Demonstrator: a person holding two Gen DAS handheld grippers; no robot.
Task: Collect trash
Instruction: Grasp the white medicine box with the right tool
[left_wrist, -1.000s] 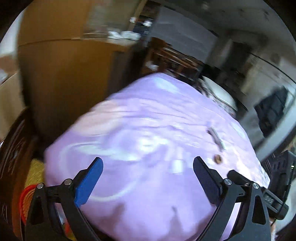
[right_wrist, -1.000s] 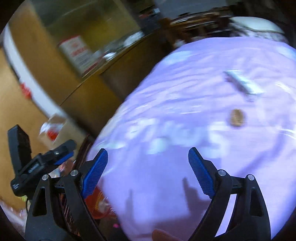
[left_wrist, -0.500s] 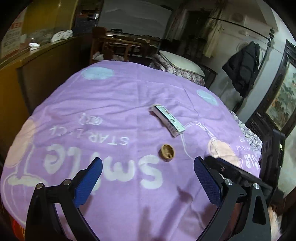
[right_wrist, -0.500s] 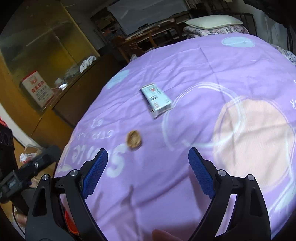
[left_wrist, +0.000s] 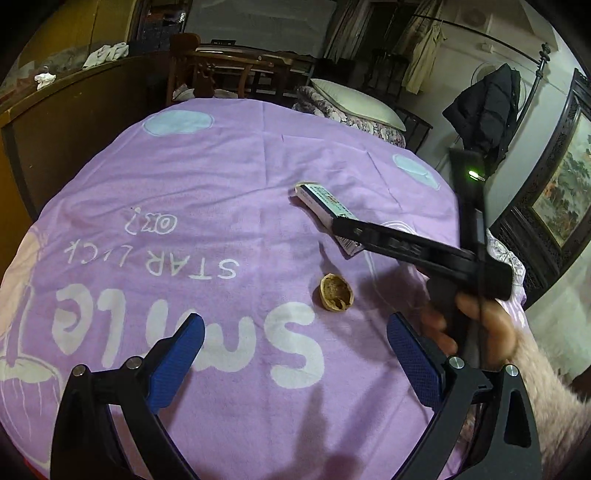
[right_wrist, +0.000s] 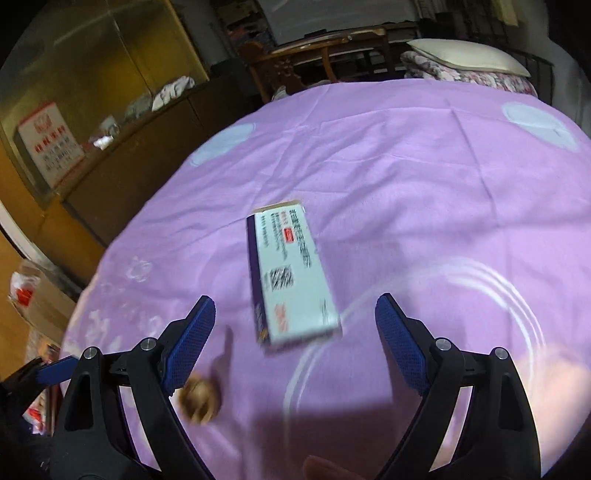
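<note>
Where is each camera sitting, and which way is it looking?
Left wrist view: sits on the left gripper, looking down across the purple printed tablecloth at the brown walnut shell half; its blue-padded fingers and the person's hand holding the right gripper show.
Right wrist view: sits on the right gripper, looking down at the white rectangular cardboard box; only its fingers show.
Both share the cloth, box and shell.

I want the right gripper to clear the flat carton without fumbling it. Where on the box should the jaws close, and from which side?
Grip the carton across its narrow width, on the two long edges near its closer end. It lies flat on the purple cloth, lengthwise between the open right gripper fingers, so coming straight down from above probably needs little wrist turn.
</note>
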